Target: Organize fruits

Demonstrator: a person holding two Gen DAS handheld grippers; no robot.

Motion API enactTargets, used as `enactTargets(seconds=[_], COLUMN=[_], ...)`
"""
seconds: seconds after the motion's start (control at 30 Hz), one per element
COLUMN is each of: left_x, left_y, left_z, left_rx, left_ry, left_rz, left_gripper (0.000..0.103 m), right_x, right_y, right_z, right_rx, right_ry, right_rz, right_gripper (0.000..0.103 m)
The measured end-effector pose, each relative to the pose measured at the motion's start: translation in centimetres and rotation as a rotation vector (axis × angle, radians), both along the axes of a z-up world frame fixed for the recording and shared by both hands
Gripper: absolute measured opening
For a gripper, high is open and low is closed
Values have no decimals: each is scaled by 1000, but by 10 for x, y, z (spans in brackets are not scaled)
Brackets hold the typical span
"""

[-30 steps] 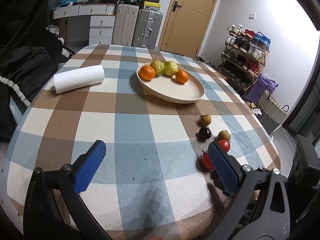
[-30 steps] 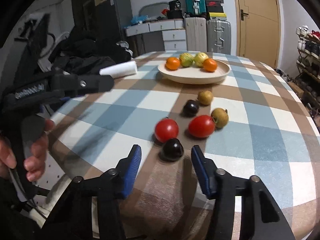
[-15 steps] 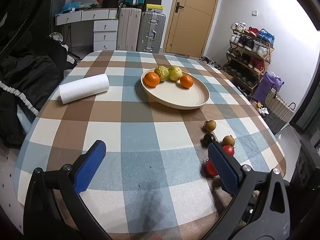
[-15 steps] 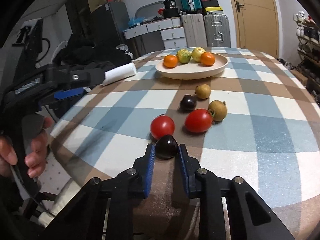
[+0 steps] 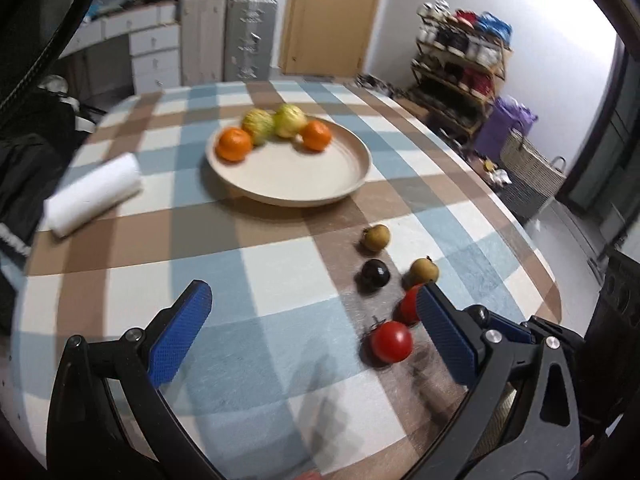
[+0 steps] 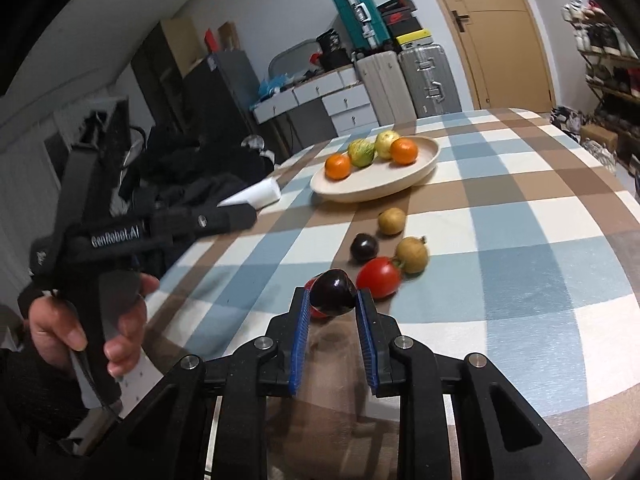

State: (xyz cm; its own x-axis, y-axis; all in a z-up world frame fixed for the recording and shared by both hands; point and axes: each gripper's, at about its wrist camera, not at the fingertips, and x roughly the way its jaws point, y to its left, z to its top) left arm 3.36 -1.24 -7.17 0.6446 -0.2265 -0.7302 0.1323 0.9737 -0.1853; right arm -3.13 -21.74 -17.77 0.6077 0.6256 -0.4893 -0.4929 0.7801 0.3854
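My right gripper [image 6: 333, 300] is shut on a dark plum [image 6: 333, 293], held just above the checked tablecloth. Behind it lie a red tomato [image 6: 378, 277], another dark plum [image 6: 364, 247] and two brownish fruits [image 6: 413, 254] [image 6: 392, 221]; a second tomato is mostly hidden behind the held plum. A cream plate [image 6: 400, 184] farther back carries two oranges and two green-yellow fruits. My left gripper [image 5: 314, 334] is open over the cloth, nothing between its fingers; a tomato [image 5: 391, 341] lies just left of its right finger, and the plate [image 5: 296, 176] is ahead.
A white paper roll [image 5: 94, 194] lies at the table's left. Dark clothing is heaped beyond the left edge. A person's hand [image 6: 80, 328] holds the left gripper's handle. Suitcases, drawers and a door stand behind; a shoe rack and basket [image 5: 528, 176] stand right.
My right gripper shut on the near dark plum and lifted it slightly off the cloth. The left gripper moved and rolled, staying open, and the loose fruits now show nearer its right finger.
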Motion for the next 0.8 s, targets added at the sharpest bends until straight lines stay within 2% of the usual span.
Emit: enactTargets(seconds=[0.13,0.3,0.43,0.5,0.6,0.8], left_x=[26,52,68,74,80,86], left_y=[-11,-28,-38,-37,-37,-42], left_z=[-11,-22,-27,-31,-35,-44], left_rx=[-59,-69,-52,-74,-109,-121], left_ry=[76,122,151,173,201,239], left_rz=[-80,-138,-174,-181,-197,-235], left_gripper=[102,100,86,82,70,50], right_x=[4,6,8,9,13,19], right_y=[-11,-18,-19,-20,-22,-24], right_z=[0,3,6,7,7,9], right_rx=[32,61,57,57,58,57], right_ry=[8,-7,-22,-28,-26,-38], right_rz=[-20,-11,-2,-1,0,12], right_gripper=[24,24,24,24,24,24])
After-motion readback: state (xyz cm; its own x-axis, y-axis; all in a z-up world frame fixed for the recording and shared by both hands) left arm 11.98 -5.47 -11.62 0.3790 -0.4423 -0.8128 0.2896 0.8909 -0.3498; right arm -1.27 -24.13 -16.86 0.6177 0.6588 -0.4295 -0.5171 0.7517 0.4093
